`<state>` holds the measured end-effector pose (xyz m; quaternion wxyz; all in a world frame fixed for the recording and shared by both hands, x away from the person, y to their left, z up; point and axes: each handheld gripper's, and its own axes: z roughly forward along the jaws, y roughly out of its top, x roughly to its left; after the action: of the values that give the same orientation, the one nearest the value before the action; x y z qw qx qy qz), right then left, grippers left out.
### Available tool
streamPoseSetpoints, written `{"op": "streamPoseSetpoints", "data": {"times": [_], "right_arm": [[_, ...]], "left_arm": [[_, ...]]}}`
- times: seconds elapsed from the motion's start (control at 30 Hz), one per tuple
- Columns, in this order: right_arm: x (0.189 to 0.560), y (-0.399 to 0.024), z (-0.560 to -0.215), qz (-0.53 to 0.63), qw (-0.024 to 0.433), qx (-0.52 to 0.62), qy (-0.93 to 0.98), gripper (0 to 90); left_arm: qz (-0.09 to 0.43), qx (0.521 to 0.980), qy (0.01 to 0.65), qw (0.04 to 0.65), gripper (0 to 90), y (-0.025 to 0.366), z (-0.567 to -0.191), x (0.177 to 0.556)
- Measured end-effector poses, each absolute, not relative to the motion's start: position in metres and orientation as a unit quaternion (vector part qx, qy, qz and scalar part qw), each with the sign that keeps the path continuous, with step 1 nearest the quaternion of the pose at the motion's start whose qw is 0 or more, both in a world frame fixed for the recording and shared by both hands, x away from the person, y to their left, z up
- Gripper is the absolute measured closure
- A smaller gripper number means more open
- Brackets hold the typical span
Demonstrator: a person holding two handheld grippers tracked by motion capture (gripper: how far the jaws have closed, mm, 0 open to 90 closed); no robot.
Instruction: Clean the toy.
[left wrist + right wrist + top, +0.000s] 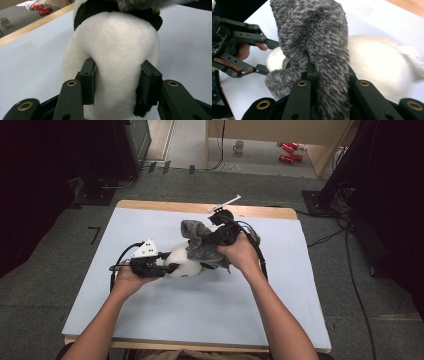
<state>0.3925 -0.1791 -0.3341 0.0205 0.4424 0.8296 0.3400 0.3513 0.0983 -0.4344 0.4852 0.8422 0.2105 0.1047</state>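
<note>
You are working with two grippers and two soft things on one pale blue sheet point(165, 320) that is covering a wooden table point(200, 208).

Your left gripper point(117, 77) is straddling one white plush toy point(115, 50), rounded and short-furred, with one black fuzzy band point(100, 10) around it. Its pads are lying against the fur on both sides, though how firmly they are pressing cannot be told. The toy is lying near the middle of the sheet, in front of your left hand point(127, 279).

Your right gripper point(328, 75) is clamping one grey cloth point(317, 37), shaggy and mottled, which is draping over the toy's far side in the high view, where your right hand point(240, 252) is gripping the tool above it.
</note>
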Motion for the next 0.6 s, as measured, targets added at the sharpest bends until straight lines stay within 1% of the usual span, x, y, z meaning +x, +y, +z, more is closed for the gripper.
{"op": "streamPoseSetpoints", "data": {"times": [0.3,0.47,0.6], "right_arm": [[0.395,-0.222,-0.333,0.349,0.024,0.476,0.807,76.4],[0.396,-0.243,-0.343,0.352,0.020,0.497,0.793,76.4],[0.398,-0.260,-0.351,0.335,0.032,0.520,0.785,76.5]], "left_arm": [[0.098,0.840,0.221,0.485,47.4,0.101,-0.436,0.353],[0.097,0.841,0.220,0.485,47.5,0.101,-0.436,0.353],[0.089,0.839,0.226,0.487,48.6,0.102,-0.437,0.354]]}}
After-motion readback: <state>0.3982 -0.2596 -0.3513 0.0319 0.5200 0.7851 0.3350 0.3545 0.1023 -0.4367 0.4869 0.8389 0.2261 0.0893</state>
